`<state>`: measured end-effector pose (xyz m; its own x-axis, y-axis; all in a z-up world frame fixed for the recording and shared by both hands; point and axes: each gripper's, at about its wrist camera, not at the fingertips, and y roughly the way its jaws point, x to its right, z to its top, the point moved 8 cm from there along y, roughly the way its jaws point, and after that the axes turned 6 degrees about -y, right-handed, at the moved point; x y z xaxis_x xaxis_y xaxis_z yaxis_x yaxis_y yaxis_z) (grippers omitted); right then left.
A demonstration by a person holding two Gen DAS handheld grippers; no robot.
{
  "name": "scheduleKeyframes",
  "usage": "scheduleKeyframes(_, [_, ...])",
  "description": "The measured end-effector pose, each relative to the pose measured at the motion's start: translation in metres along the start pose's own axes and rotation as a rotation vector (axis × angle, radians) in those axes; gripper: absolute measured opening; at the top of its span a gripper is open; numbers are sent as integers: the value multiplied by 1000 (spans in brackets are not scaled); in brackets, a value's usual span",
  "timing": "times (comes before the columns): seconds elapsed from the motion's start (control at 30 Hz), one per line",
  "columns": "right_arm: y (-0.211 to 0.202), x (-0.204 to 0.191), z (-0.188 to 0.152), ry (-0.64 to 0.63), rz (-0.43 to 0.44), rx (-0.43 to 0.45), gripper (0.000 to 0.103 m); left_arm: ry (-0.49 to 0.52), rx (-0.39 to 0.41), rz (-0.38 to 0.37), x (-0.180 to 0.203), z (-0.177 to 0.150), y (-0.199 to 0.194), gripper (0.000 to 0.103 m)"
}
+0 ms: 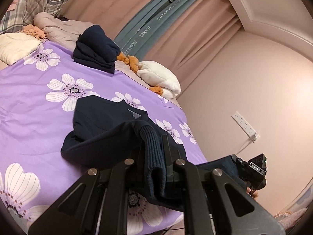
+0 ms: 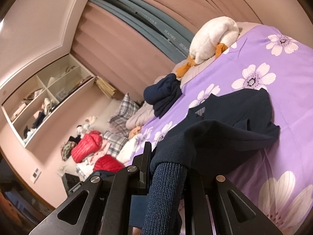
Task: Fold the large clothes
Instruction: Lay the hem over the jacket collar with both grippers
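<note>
A navy sweatshirt (image 1: pixel 105 121) lies spread on the purple flowered bedsheet (image 1: pixel 33 101). My left gripper (image 1: pixel 154 146) is shut on one ribbed cuff (image 1: pixel 153 150) and holds that sleeve lifted above the bed. My right gripper (image 2: pixel 166 156) is shut on the other ribbed cuff (image 2: pixel 166 188), its sleeve raised too; the sweatshirt's body (image 2: pixel 234 113) trails onto the sheet (image 2: pixel 283 90). The right gripper also shows in the left wrist view (image 1: pixel 252 168), low at the bed's edge. A folded navy garment (image 1: pixel 95 49) sits at the bed's far side, also in the right wrist view (image 2: pixel 164 94).
A white goose plush (image 1: pixel 158 76) lies near the curtains (image 1: pixel 176 29). Plaid pillows (image 1: pixel 35 5) and a grey quilt (image 1: pixel 56 27) are at the head. Red jackets (image 2: pixel 88 146) and a clothes pile lie beside the bed. A wall shelf (image 2: pixel 45 98) and power strip (image 1: pixel 244 125) are on the walls.
</note>
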<state>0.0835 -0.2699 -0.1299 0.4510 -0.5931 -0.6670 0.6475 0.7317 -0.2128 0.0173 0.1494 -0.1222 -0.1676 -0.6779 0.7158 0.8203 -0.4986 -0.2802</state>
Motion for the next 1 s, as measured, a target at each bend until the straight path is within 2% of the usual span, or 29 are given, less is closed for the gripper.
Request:
scheduleKeyframes(0.13, [6,7,8,24,-8,9,14,-23,1,-1,-5,11,11,10])
scheduleKeyframes(0.53, [32,27,37,66,-31,40,14,-80,15,65,-32,49,44,10])
scheduleKeyframes(0.7, [49,37,53,65,-55,43,14,-86,6,94,-44,65,67,10])
scheduleKeyframes(1.0, [80,68,77,86,-113,49,14,-154,-36,151,-77,94,121,10])
